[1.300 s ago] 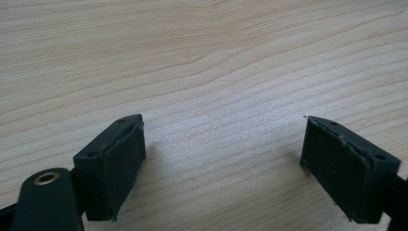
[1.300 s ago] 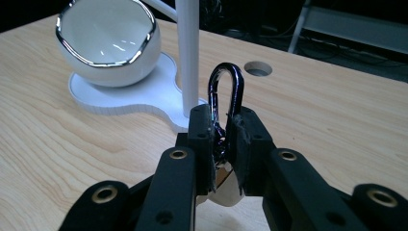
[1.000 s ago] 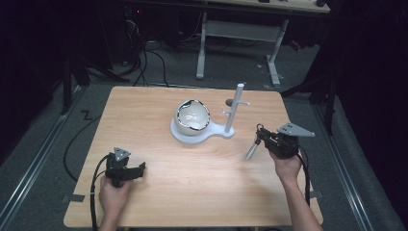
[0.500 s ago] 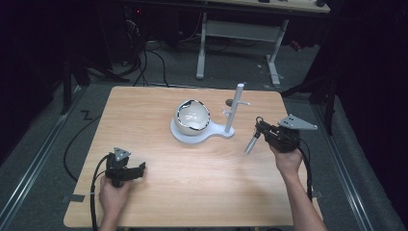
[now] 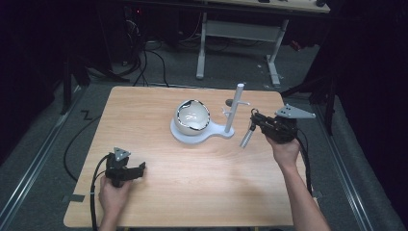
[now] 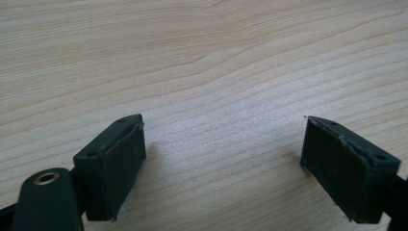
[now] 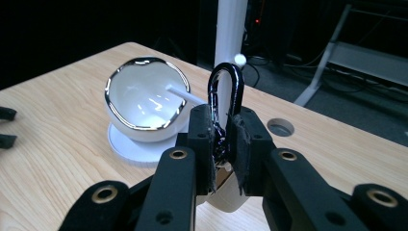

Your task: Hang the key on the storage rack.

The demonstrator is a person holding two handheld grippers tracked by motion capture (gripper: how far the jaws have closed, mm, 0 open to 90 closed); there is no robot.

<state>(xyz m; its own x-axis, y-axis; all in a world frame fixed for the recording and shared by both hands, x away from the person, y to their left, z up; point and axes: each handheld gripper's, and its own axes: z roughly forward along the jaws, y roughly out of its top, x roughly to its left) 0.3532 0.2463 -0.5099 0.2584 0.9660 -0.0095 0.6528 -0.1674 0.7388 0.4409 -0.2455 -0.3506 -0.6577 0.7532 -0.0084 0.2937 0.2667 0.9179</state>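
Holding our right gripper (image 5: 253,119) above the table's (image 5: 202,192) right side, we are clamping its jaws on a black loop (image 7: 225,103), seemingly the handle of a pale cup (image 5: 246,137) hanging below. Just left, a white bowl (image 5: 192,116) is sitting on a white stand (image 5: 230,115). Our left gripper (image 6: 223,161) is resting near-left, jaws spread wide over bare wood.

From where I stand, no lettering, label, brand mark, number or sign is readable anywhere, on the table, on the things upon it, or beyond.
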